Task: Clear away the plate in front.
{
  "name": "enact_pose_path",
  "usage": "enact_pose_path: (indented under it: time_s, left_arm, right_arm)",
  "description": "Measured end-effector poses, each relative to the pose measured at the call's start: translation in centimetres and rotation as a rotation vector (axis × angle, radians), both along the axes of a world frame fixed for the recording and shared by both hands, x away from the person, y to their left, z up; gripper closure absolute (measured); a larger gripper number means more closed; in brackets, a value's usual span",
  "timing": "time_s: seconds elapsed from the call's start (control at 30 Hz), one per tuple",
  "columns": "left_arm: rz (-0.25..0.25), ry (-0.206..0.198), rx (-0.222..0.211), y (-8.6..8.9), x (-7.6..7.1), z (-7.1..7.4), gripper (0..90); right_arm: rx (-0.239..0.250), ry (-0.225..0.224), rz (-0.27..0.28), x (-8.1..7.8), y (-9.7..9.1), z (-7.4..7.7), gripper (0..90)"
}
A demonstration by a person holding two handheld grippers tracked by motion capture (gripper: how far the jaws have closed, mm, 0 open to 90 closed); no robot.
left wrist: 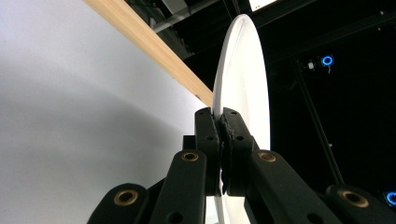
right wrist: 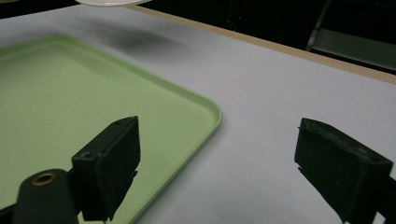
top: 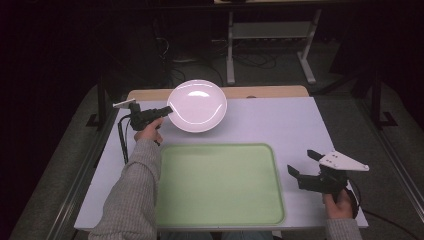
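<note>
A white round plate [top: 197, 105] hangs above the far middle of the table, held by its left rim. My left gripper [top: 169, 109] is shut on that rim; in the left gripper view the plate [left wrist: 245, 70] stands edge-on, rising from between the closed jaws of my left gripper [left wrist: 222, 122]. A light green tray [top: 218, 184] lies flat at the front middle, nothing on it. My right gripper [top: 303, 163] is open to the right of the tray, low over the white tabletop. In the right gripper view the right gripper [right wrist: 217, 144] has its jaws wide apart, with the tray's corner [right wrist: 205, 105] between them.
The white table surface [top: 280, 125] has a wooden strip [top: 260, 91] along its far edge. Beyond it are a dark floor, cables and the metal legs of another bench [top: 231, 55]. A black cable [top: 121, 142] trails from the left gripper.
</note>
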State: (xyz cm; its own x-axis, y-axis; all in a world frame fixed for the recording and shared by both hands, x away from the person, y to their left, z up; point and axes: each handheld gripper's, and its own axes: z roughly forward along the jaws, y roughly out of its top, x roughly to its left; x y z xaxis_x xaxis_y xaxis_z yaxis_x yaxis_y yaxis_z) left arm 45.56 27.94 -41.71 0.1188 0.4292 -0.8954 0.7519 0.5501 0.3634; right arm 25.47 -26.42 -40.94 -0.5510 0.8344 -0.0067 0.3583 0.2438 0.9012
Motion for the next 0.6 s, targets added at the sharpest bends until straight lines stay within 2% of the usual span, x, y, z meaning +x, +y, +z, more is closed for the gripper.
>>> enact_pose_path:
  time_s: [0.2,0.37,0.6]
  left_arm:
    - [-0.014,-0.031,0.003,0.4,-0.6,0.4,87.6]
    - [-0.042,-0.031,0.05,0.7,-1.2,0.8,87.6]
    - [-0.05,-0.032,0.043,1.2,-2.5,0.7,87.6]
  right_arm:
    - [0.001,-0.001,-0.003,0.0,0.0,0.0,13.4]
    - [0.004,-0.001,-0.006,-0.1,-0.1,0.1,13.4]
    - [0.004,-0.001,-0.009,-0.2,0.0,0.1,13.4]
